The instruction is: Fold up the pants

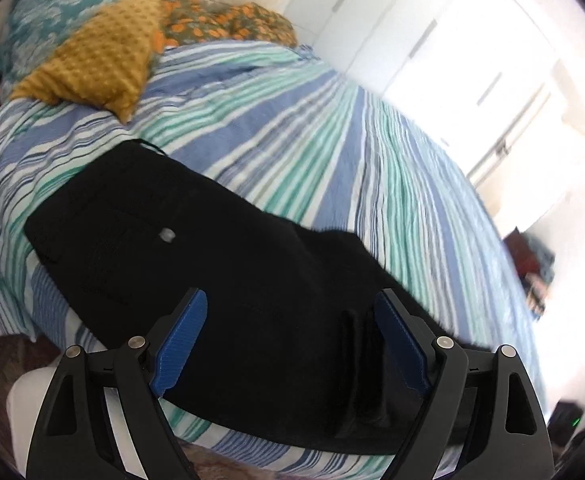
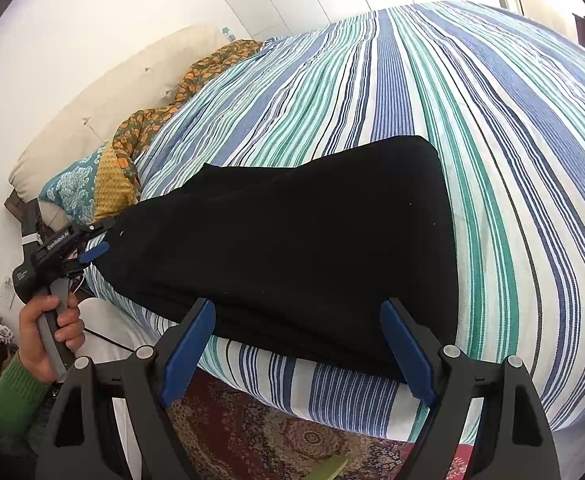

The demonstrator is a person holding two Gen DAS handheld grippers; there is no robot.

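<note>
One pair of black folded fabric pants [image 2: 292, 248] is counted, on one bed with a blue, green and white striped cover [image 2: 492, 120]. Two black hand-held grippers with blue pads are counted: left [image 1: 290, 312], right [image 2: 298, 320]. One mustard dotted cushion [image 1: 92, 60] is noted.

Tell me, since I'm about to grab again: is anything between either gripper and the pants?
Nothing visible. The pants lie bare on the bed, directly ahead of the open right gripper and open left gripper.
</note>
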